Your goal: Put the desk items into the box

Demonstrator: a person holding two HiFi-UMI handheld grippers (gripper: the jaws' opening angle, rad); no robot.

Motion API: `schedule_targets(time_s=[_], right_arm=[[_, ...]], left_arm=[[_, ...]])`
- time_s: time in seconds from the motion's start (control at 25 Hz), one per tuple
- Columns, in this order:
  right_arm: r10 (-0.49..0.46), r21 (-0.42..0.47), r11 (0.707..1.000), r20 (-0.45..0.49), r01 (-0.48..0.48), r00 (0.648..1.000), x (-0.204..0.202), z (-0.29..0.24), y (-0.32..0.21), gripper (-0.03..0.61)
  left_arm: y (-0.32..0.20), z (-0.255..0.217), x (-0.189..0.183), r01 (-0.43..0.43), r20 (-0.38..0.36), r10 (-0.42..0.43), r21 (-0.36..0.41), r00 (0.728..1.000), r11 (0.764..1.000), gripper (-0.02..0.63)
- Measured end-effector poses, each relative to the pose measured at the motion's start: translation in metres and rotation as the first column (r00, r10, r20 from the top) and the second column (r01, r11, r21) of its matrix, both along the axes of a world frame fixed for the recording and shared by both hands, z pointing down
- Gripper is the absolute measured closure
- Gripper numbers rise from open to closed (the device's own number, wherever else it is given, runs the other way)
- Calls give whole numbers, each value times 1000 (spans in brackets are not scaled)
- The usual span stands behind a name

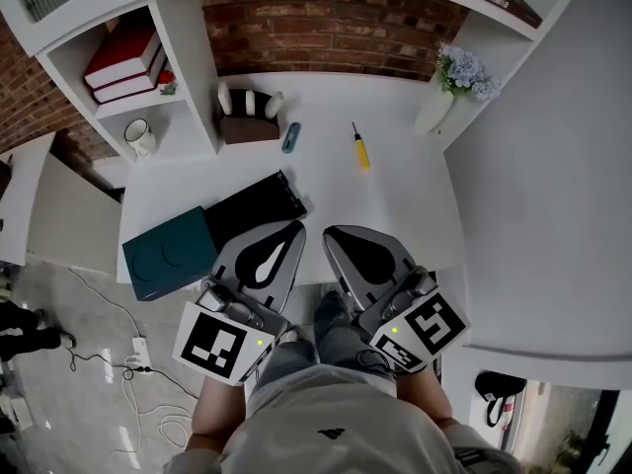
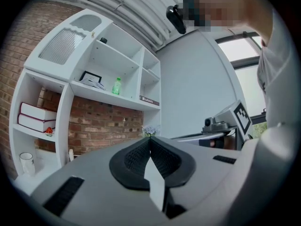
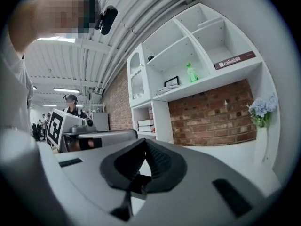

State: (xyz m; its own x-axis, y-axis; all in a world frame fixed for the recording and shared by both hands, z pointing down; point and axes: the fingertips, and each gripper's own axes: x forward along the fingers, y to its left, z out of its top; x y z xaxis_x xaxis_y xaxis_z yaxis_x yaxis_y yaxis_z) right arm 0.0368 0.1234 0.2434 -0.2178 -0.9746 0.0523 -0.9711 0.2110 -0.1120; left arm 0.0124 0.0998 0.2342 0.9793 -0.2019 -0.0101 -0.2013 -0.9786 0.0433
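On the white desk point(image 1: 395, 215) lie a yellow-handled screwdriver point(image 1: 361, 151) and a small blue item point(image 1: 290, 137). A dark teal box point(image 1: 166, 255) sits at the desk's front left corner, and a black flat part point(image 1: 257, 205) lies against its right side. My left gripper point(image 1: 294, 228) and right gripper point(image 1: 330, 234) hover side by side over the front edge, well short of the items. Both are shut and hold nothing. In the left gripper view the left gripper's point(image 2: 149, 139) pads meet at the tip. The right gripper's point(image 3: 145, 141) pads do the same in the right gripper view.
A brown holder with a striped thing point(image 1: 247, 117) stands at the back by the shelf post. A white vase of flowers point(image 1: 449, 92) is at the back right. Books point(image 1: 123, 57) and a mug point(image 1: 140, 136) sit in the left shelves. A brick wall point(image 1: 326, 28) backs the desk.
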Motion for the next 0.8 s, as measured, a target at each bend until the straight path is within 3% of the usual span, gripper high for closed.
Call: schedule_targets(time_s=[0.8], right_arm=[[-28, -12, 1000, 12, 28, 1000, 97, 1, -71, 568]], left_arm=[[-62, 4, 88, 37, 24, -36, -32, 999, 999, 601]])
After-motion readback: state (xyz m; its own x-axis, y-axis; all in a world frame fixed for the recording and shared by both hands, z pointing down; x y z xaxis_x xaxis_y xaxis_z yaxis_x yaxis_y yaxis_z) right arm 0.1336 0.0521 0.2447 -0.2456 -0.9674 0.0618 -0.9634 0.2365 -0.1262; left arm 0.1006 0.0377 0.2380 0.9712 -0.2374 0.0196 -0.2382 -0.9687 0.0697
